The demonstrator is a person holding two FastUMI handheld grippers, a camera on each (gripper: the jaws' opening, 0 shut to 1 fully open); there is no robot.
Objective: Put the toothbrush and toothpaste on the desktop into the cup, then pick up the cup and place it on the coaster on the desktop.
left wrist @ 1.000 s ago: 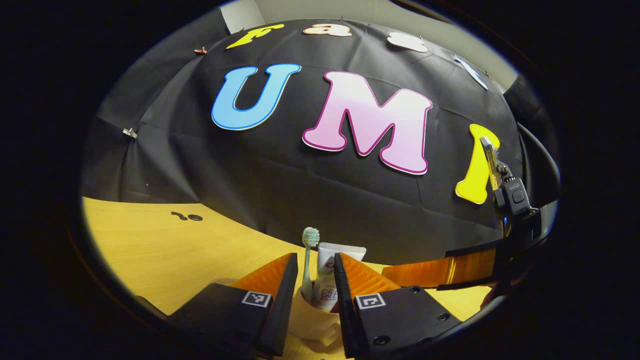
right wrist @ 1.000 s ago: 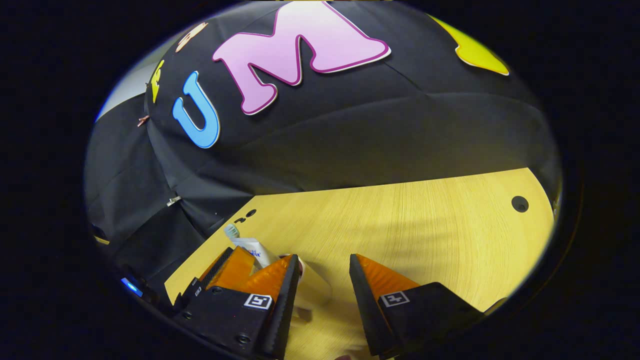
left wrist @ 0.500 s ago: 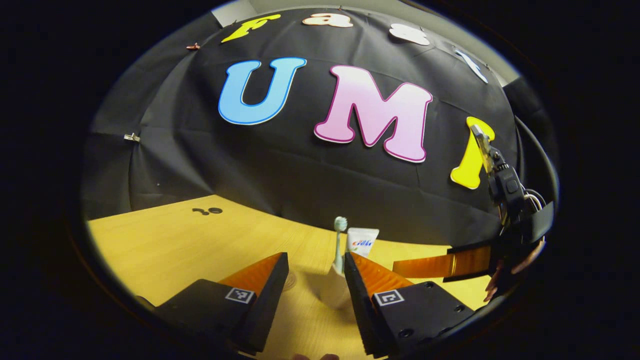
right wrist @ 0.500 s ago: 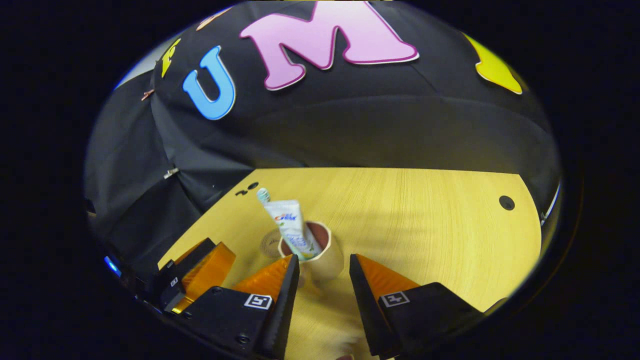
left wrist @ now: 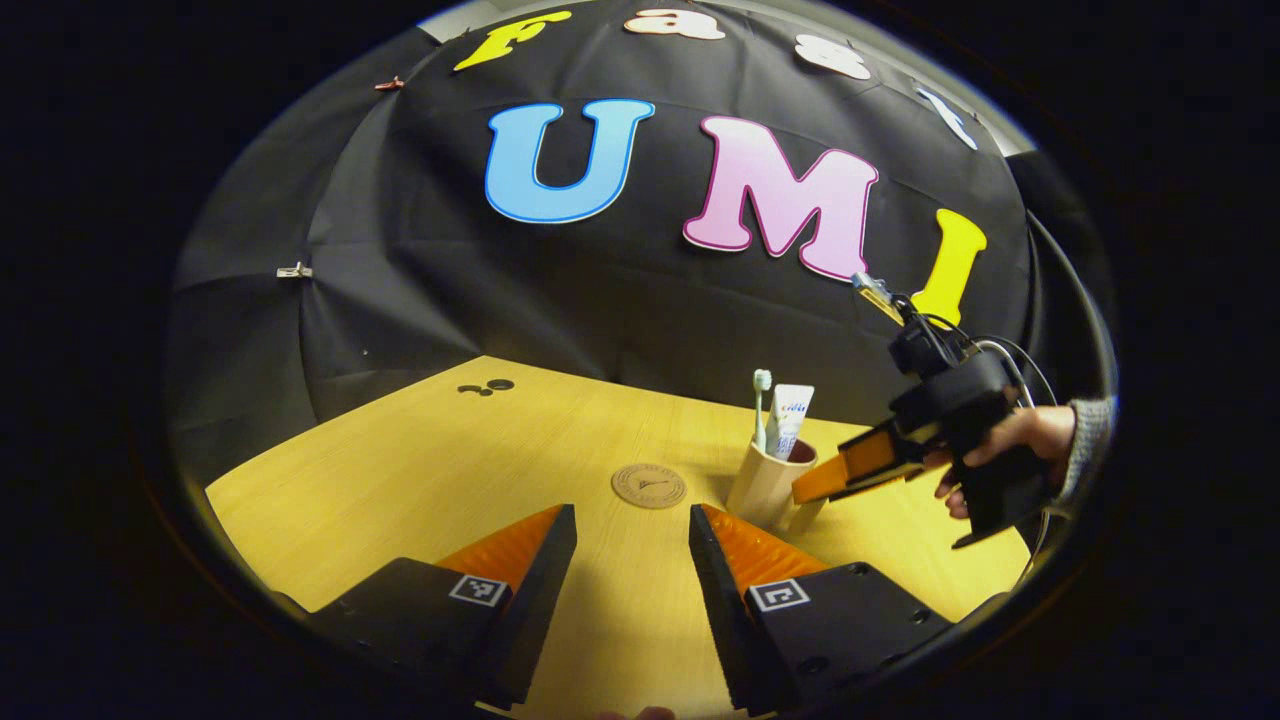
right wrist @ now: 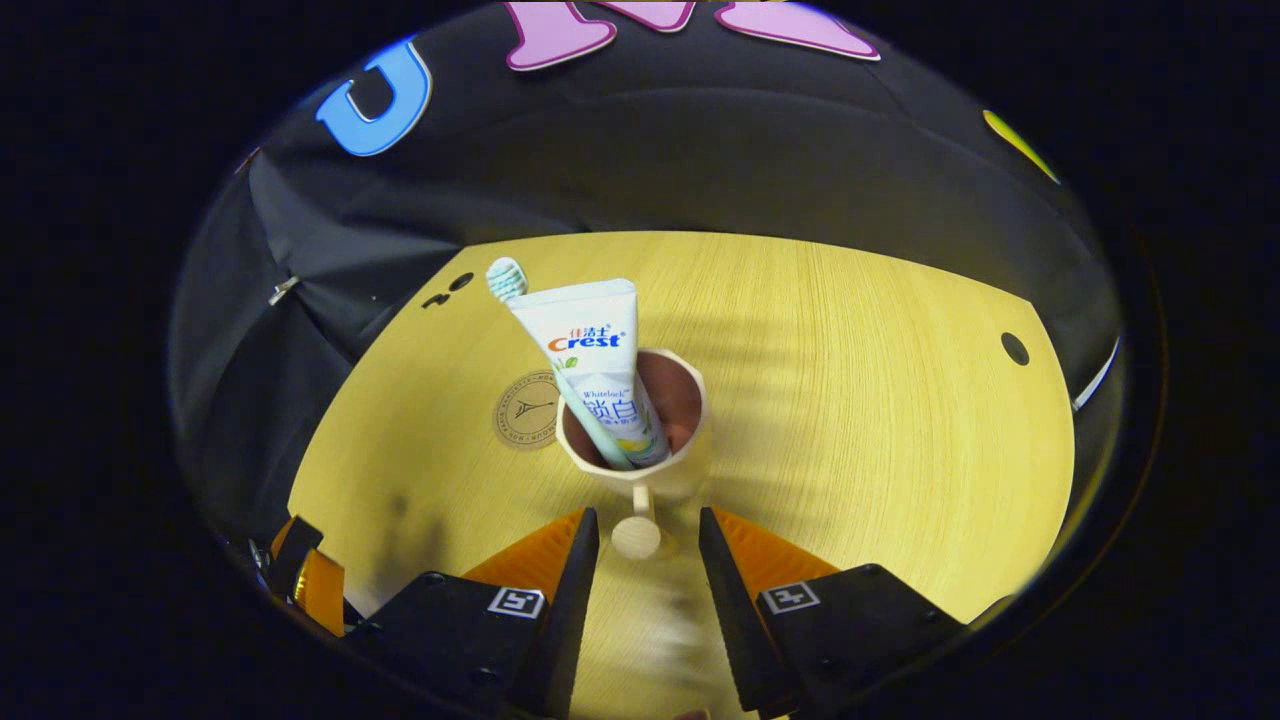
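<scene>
A beige cup (right wrist: 690,405) stands upright on the wooden desktop (right wrist: 860,420), right of a round brown coaster (right wrist: 527,408) and off it. A white toothpaste tube (right wrist: 595,360) and a toothbrush (right wrist: 505,278) lean inside the cup. My right gripper (right wrist: 640,565) is open, and the cup's handle knob (right wrist: 636,537) sits between its fingers with a gap on each side. My left gripper (left wrist: 630,570) is open and holds nothing, a short way back from the coaster (left wrist: 649,486) and the cup (left wrist: 765,487). A hand (left wrist: 1000,440) holds the right gripper (left wrist: 850,465) beside the cup.
The black cloth wall closes off the far side of the desktop. Small dark holes (left wrist: 485,386) lie near the far left of the desktop and one hole (right wrist: 1014,348) at its right. An orange finger of the left gripper (right wrist: 310,585) shows low on the left.
My left gripper opened, let go of the cup and drew back from it. My right gripper swung round until the cup's handle lay between its fingers.
</scene>
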